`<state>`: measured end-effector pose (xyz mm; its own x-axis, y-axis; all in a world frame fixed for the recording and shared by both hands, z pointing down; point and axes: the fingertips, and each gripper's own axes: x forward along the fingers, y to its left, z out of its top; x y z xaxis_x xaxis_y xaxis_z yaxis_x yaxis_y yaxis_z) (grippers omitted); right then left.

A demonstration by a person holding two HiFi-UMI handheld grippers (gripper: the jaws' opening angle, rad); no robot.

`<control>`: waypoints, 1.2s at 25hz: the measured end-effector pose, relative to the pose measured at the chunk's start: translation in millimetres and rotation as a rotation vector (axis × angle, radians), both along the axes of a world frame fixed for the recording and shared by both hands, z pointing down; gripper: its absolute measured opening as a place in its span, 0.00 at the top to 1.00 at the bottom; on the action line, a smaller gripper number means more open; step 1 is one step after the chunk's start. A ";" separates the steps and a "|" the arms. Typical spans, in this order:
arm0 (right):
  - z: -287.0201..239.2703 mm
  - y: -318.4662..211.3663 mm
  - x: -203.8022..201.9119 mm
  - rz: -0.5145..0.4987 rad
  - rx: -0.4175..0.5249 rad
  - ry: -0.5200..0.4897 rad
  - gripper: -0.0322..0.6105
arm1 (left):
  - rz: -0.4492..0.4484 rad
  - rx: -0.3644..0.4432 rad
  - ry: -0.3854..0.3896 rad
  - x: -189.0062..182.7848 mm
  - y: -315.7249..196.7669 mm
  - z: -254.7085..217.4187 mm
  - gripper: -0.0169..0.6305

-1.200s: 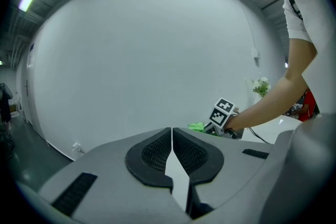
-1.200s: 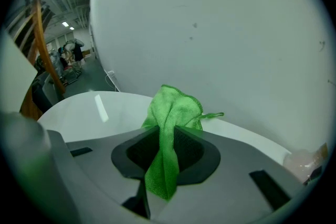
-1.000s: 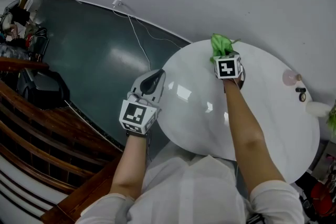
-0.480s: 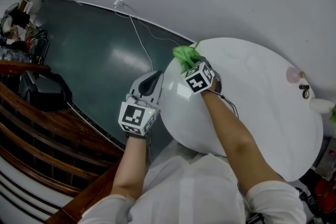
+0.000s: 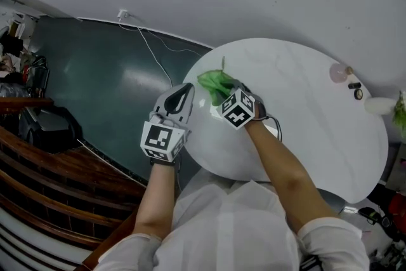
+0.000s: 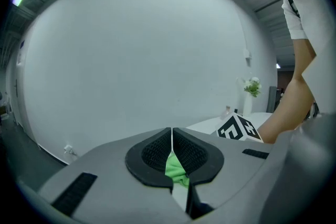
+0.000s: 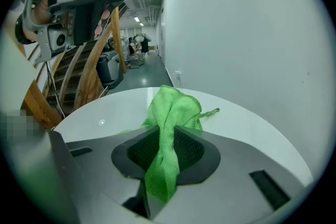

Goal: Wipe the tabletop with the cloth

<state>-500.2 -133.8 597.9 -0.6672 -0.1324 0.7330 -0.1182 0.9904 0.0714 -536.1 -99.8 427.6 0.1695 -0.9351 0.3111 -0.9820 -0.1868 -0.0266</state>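
Cloth [image 5: 214, 83]: bunched, pinched in right hand-held gripper [image 5: 223, 94] near left edge of worktop [image 5: 304, 124]; left hand-held gripper [image 5: 183, 97] pressed together, empty, just beside that edge; risk: drag pulls cloth loose, or stroke overruns edge.

The white tabletop [image 5: 304, 130] lies bare from its middle round to 6 o'clock, room enough for a gripper to pass. At 2 o'clock a pink object [image 5: 336, 72], two small dark pieces [image 5: 356, 89] and a white vase [image 5: 379, 105] crowd the rim. At 9 o'clock the left gripper [image 5: 183, 95] hangs just off the edge, close beside the right gripper [image 5: 223, 93] and its cloth [image 5: 212, 81].
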 end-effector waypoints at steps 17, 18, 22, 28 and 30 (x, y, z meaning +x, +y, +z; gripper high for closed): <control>5.3 -117.7 270.5 0.687 -0.006 0.019 0.83 | 0.186 -0.021 0.009 100.1 -43.9 4.3 0.94; 5.9 -121.1 287.6 0.723 -0.005 0.023 0.83 | 0.193 -0.023 0.009 103.5 -45.0 4.8 0.94; 10.6 -131.2 358.8 0.865 0.000 0.043 0.83 | 0.214 -0.032 0.007 112.7 -49.9 7.5 0.94; 13.5 -120.5 449.2 1.053 -0.014 0.075 0.83 | 0.226 -0.039 0.000 113.9 -53.3 8.3 0.94; 14.6 -111.9 467.7 1.103 -0.020 0.080 0.83 | 0.225 -0.040 -0.001 111.8 -53.0 8.5 0.94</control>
